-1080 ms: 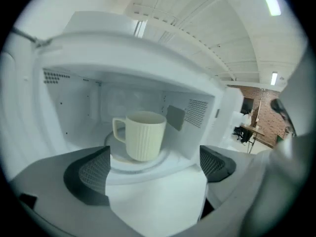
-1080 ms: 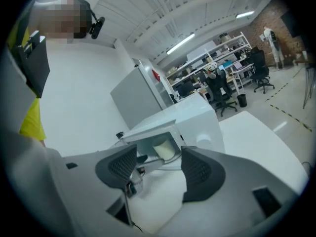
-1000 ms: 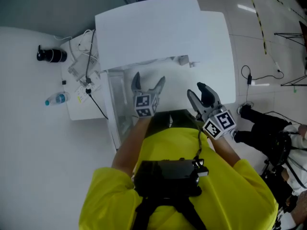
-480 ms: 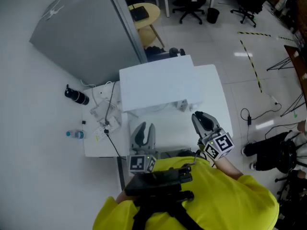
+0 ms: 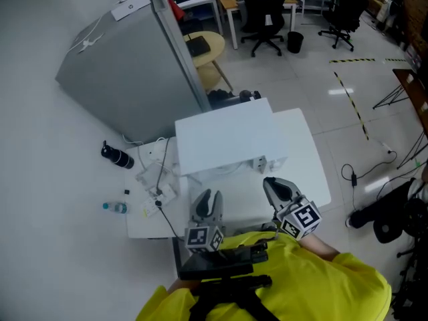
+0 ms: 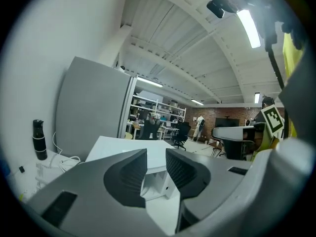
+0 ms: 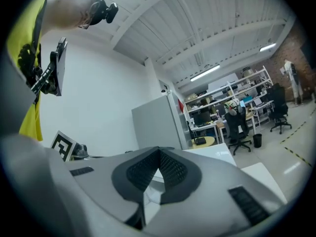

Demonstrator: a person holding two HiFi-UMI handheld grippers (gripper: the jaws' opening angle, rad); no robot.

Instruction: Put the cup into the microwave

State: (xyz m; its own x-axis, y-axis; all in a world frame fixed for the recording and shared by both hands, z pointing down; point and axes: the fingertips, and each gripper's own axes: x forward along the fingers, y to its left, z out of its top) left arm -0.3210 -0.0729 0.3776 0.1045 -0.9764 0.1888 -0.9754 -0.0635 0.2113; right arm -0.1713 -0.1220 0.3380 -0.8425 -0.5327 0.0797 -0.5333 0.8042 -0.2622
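Yellow shirt (image 5: 334,279), blk chest rig (image 5: 224,273); grey L hand-held gripper (image 5: 208,199) & R hand-held gripper (image 5: 279,186) w/ b&w marker cubes (image 5: 299,219).

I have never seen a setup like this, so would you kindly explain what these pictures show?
A person in a yellow shirt holds two two-jaw tools: the left gripper and the right gripper. The head view looks down from a camera on the person's head; the other two look along each gripper's jaws. Ahead stands a white table bearing a white box-shaped appliance, probably the microwave. A black bottle stands to the left. Both grippers are shut and empty, the right having just closed; no cup shows.
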